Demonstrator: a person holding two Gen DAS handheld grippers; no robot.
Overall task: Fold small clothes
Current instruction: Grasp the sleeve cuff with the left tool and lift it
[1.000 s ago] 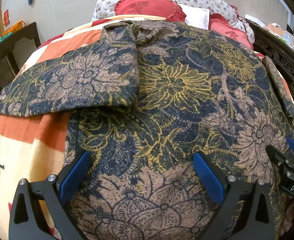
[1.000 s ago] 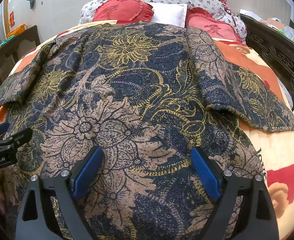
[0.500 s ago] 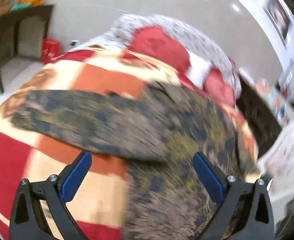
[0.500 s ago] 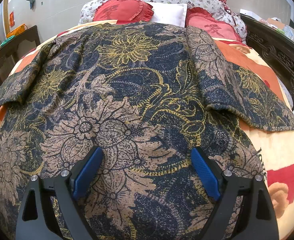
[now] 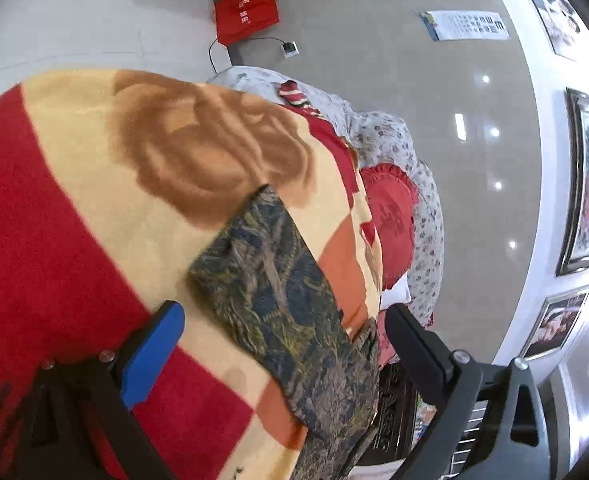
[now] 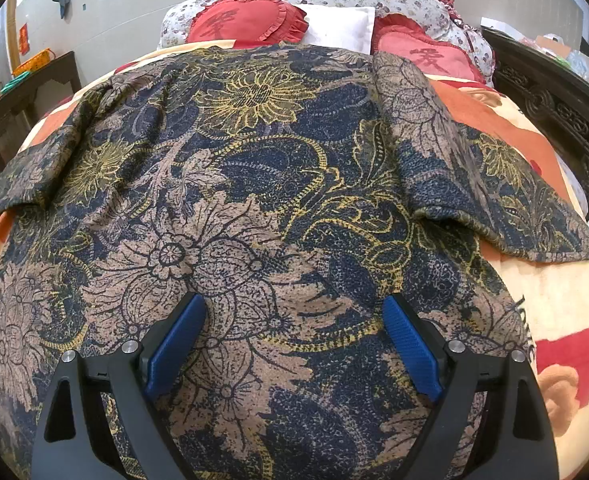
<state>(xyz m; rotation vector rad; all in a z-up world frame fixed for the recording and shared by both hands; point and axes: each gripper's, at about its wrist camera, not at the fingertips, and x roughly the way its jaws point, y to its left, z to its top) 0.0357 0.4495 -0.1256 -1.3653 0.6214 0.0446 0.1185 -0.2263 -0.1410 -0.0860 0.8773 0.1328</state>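
While the right gripper hovers with jaws spread, empty, the floral shirt lies flat just ahead beneath it on the blanket; the left gripper, rolled sideways, gapes empty, a sleeve lying beyond its fingers.

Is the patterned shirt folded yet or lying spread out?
Spread: the shirt lies flat on the blanket, both sleeves out sideways.

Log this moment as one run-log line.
stage: before first fold | floral garment: spread flat on blanket | left gripper: jaws open, empty, over left sleeve | right gripper: jaws open, empty, above hem
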